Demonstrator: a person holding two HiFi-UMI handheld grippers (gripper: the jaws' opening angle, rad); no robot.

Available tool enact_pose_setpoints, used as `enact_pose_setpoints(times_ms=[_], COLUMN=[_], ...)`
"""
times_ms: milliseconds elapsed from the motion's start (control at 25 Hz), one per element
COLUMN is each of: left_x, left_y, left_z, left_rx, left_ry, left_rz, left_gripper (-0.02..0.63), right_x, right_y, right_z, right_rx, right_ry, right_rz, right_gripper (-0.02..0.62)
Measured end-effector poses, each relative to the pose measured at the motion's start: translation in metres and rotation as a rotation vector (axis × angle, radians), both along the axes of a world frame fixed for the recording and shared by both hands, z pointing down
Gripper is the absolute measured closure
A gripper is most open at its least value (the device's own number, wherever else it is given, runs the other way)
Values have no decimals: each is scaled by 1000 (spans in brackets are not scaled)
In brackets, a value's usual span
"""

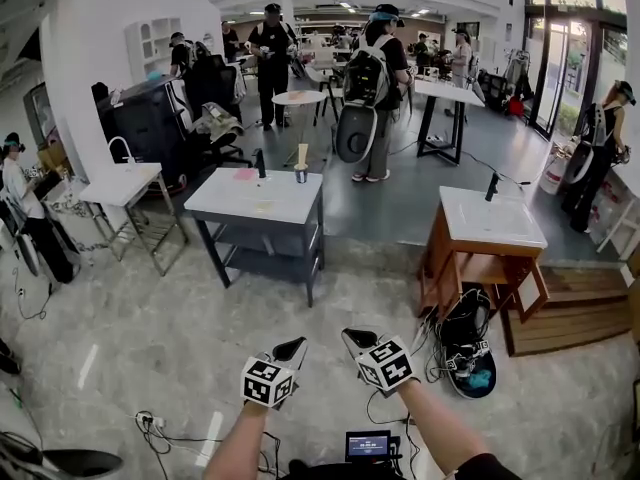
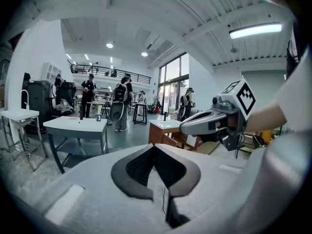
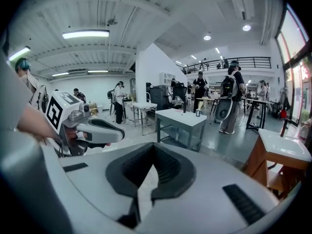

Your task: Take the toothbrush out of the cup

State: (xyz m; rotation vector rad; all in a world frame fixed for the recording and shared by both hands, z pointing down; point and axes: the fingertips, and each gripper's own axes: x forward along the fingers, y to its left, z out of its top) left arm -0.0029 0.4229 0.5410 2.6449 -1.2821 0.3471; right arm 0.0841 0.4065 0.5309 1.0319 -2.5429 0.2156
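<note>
Head view: pale toothbrush (image 1: pixel 303 154) stands in small dark cup (image 1: pixel 301 175) on grey tabletop (image 1: pixel 250 204), upper centre, well apart from left gripper (image 1: pixel 290 351) and right gripper (image 1: pixel 357 340), both jaws pressed together, empty; risk: arriving unopened, jaws would likely knock cup over.

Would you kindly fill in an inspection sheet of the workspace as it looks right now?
Surface: grey table, well ahead of the person.
Job's things: cup near the table's far edge, pale toothbrush standing in it.
Clutter: dark upright item, possibly a tap, and a pink item beside the cup.
Grippers: left gripper and right gripper both shut, empty, side by side, far short of the table.
Cables: loose cables on the floor near the person.
Surroundings: open hall, several people standing, white table, wooden sink stand, bag on the floor.
</note>
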Motion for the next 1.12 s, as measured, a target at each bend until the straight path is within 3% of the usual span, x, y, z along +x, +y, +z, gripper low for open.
enact_pose_setpoints(times_ms=[280,720,1120], left_x=[-6,11,34], left_y=[0,-5,-14], left_z=[8,12,25], left_rx=[-11,-26,-40], left_ry=[-20,-6,-49], left_rz=[-8,-13,-41], left_gripper=[595,595,595], right_x=[6,21,57], right_y=[-4,-12,-24], right_z=[1,4,12], right_rx=[-22,-40,-53], right_ry=[-27,-60,-80], right_rz=[13,28,39], right_gripper=[586,586,586])
